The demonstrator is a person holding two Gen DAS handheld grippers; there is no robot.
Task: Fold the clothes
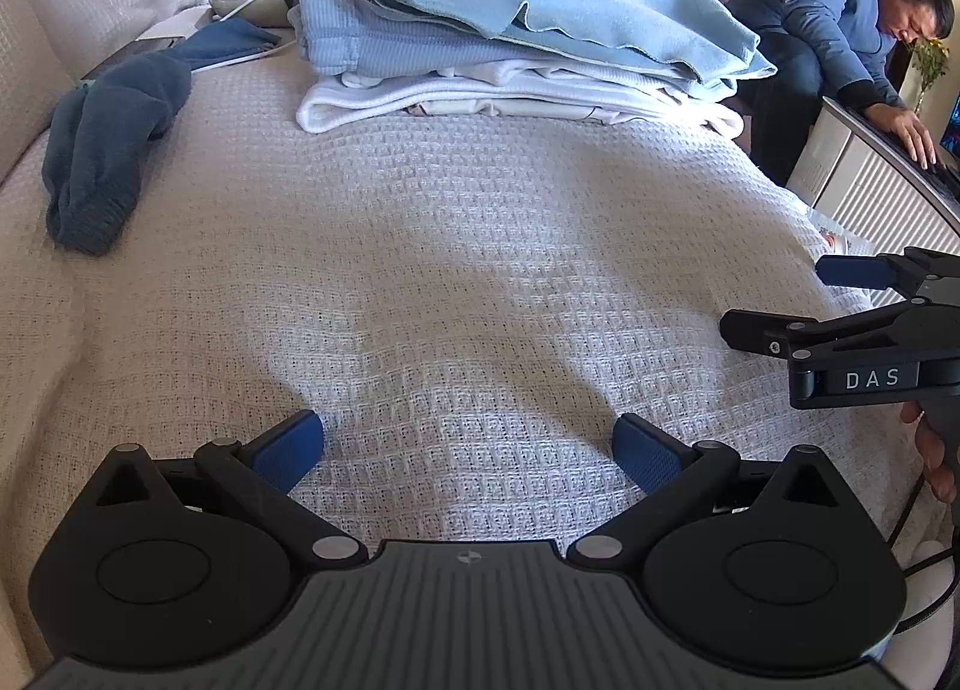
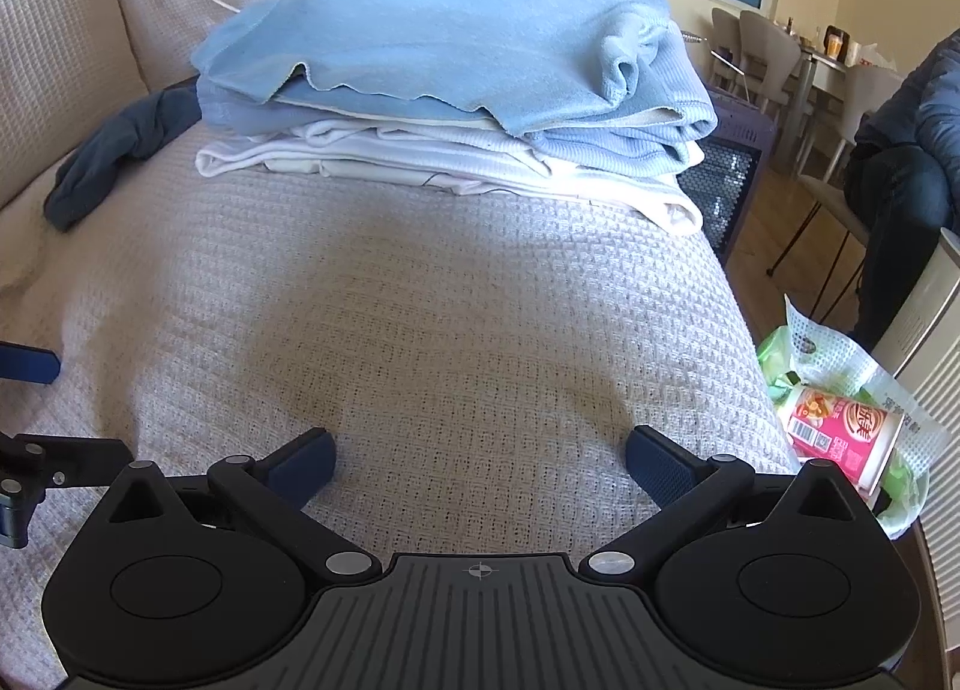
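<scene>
Both grippers are just hovering over the bare waffle-weave cover point(image 1: 456, 270), left gripper point(image 1: 468, 450) and right gripper point(image 2: 480, 459) with jaws spread wide, holding nothing. Folded stack of clothes point(image 2: 456, 84) sits at the far end (light blue on top, white underneath), dark blue garment point(image 1: 102, 150) crumpled far left.

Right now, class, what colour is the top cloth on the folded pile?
Light blue top cloth, clearest in the right wrist view.

Bright, sharp daylight casts soft shadows across the sofa cover point(image 1: 420, 246); fisheye edges bend and darken.
</scene>
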